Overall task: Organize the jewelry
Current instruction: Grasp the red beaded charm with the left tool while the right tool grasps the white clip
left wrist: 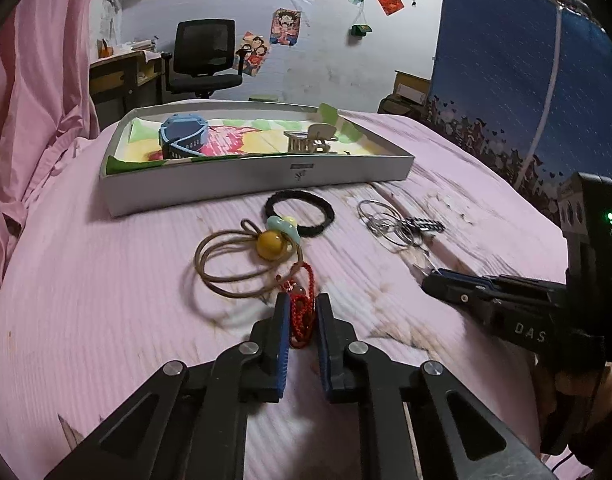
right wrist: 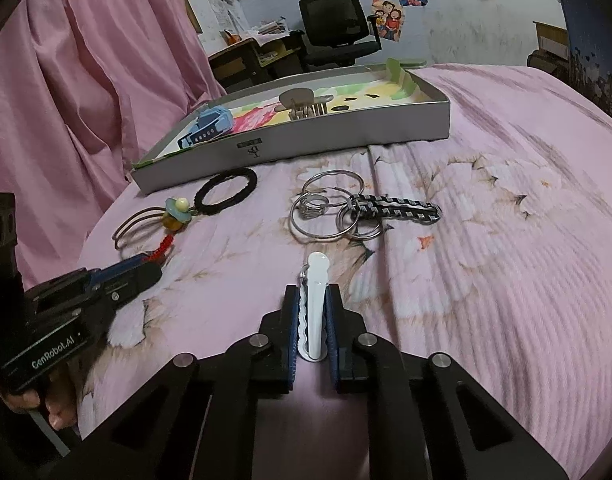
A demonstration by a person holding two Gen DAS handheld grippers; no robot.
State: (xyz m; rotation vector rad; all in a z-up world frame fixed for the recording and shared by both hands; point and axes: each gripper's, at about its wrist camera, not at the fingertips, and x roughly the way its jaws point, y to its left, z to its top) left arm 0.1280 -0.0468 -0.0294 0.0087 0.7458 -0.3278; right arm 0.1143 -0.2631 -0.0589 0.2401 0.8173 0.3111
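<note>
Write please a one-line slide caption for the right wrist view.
Right gripper shut on a white hair clip above the pink bedsheet, key rings and tray ahead.

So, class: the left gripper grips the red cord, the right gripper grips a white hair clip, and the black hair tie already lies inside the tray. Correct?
Not quite. The black hair tie lies on the pink bedspread in front of the tray, as the right wrist view shows. The rest stands: left gripper on the red cord, right gripper on the white hair clip.

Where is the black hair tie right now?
The black hair tie lies flat on the pink bedspread just in front of the tray, left of the metal rings in the right wrist view, beside the beaded cord.
</note>
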